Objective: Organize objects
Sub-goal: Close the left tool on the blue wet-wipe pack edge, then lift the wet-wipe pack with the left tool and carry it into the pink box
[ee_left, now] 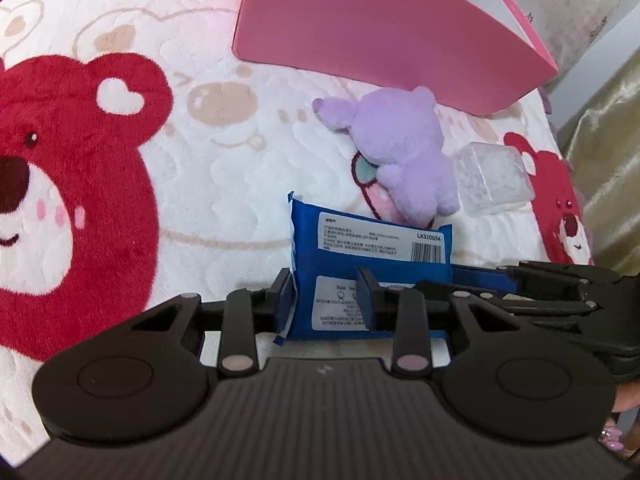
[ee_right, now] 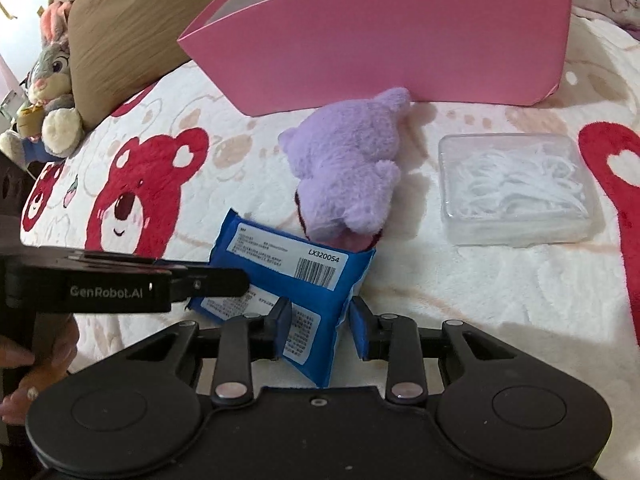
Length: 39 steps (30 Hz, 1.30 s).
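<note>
A blue packet [ee_left: 372, 248] with white labels and a barcode stands tilted over the bear-print blanket [ee_left: 120, 160]. My left gripper [ee_left: 326, 300] is shut on its left part, with the pads pressing the wrapper. My right gripper [ee_right: 320, 322] is shut on the packet [ee_right: 316, 280] at its near right corner, which creases between the pads. Each gripper shows in the other's view: the right gripper [ee_left: 464, 276] comes in from the right, the left gripper [ee_right: 240, 284] from the left. Behind the packet lies a purple plush toy [ee_right: 348, 168], face down.
An open pink box [ee_right: 400, 48] stands at the back, just beyond the plush [ee_left: 404, 148]. A clear plastic case [ee_right: 516, 188] of white floss picks lies to the right. A rabbit plush [ee_right: 52, 80] and a brown pillow [ee_right: 132, 20] are far left. A person's hand [ee_right: 36, 360] holds the left gripper.
</note>
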### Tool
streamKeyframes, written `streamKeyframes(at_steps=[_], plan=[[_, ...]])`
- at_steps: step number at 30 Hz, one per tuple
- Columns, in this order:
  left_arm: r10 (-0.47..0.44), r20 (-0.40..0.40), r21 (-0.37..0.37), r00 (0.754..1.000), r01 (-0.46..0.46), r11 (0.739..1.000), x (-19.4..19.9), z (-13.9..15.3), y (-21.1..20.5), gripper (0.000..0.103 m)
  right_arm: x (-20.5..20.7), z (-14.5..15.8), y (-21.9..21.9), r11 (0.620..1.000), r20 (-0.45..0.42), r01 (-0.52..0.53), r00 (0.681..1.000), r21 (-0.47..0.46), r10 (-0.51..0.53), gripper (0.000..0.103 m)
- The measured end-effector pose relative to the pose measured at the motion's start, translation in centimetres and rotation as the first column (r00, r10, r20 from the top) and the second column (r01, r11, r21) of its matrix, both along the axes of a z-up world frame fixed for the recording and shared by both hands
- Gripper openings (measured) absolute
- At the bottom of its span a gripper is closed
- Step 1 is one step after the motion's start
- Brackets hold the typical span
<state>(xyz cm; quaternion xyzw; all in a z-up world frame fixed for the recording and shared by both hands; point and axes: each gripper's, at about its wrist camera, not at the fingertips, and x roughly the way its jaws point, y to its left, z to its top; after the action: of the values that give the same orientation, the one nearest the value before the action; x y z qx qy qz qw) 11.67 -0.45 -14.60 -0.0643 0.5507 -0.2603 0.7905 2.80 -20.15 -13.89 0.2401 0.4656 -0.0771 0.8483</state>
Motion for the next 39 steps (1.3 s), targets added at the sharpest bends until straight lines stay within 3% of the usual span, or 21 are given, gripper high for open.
streamKeyframes(at_steps=[9, 16, 23, 30, 34, 39], plan=[[0.003, 0.020, 0.035, 1.000, -0.004, 0.999, -0.3, 0.1, -0.6, 0.032, 0.1, 0.1, 0.5, 0.999, 0.005, -0.018, 1.000, -0.042, 0.019, 0.036], [-0.006, 0.005, 0.006, 1.000, 0.006, 1.000, -1.2, 0.3, -0.6, 0.032, 0.0, 0.6, 1.6, 0.990, 0.003, -0.073, 0.997, -0.119, 0.074, 0.036], [-0.055, -0.033, -0.017, 0.998, 0.054, 0.998, -3.0, 1.3, -0.5, 0.032, -1.1, 1.9, 2.0, 0.992, -0.040, -0.081, 0.996, -0.101, 0.077, 0.039], [-0.104, -0.038, -0.068, 0.994, 0.101, 0.993, -4.9, 4.1, -0.4, 0.032, -3.1, 4.9, 2.3, 0.992, -0.031, -0.058, 0.998, -0.114, 0.055, 0.039], [-0.103, 0.026, -0.089, 0.994, 0.105, 0.990, -5.8, 7.1, -0.2, 0.032, -4.4, 7.9, 2.9, 0.985, 0.045, -0.055, 0.997, -0.166, 0.063, 0.039], [-0.101, 0.110, -0.095, 0.989, 0.111, 0.989, -6.7, 10.2, 0.1, 0.032, -5.4, 10.3, 3.9, 0.976, 0.080, -0.050, 0.995, -0.213, 0.068, 0.039]])
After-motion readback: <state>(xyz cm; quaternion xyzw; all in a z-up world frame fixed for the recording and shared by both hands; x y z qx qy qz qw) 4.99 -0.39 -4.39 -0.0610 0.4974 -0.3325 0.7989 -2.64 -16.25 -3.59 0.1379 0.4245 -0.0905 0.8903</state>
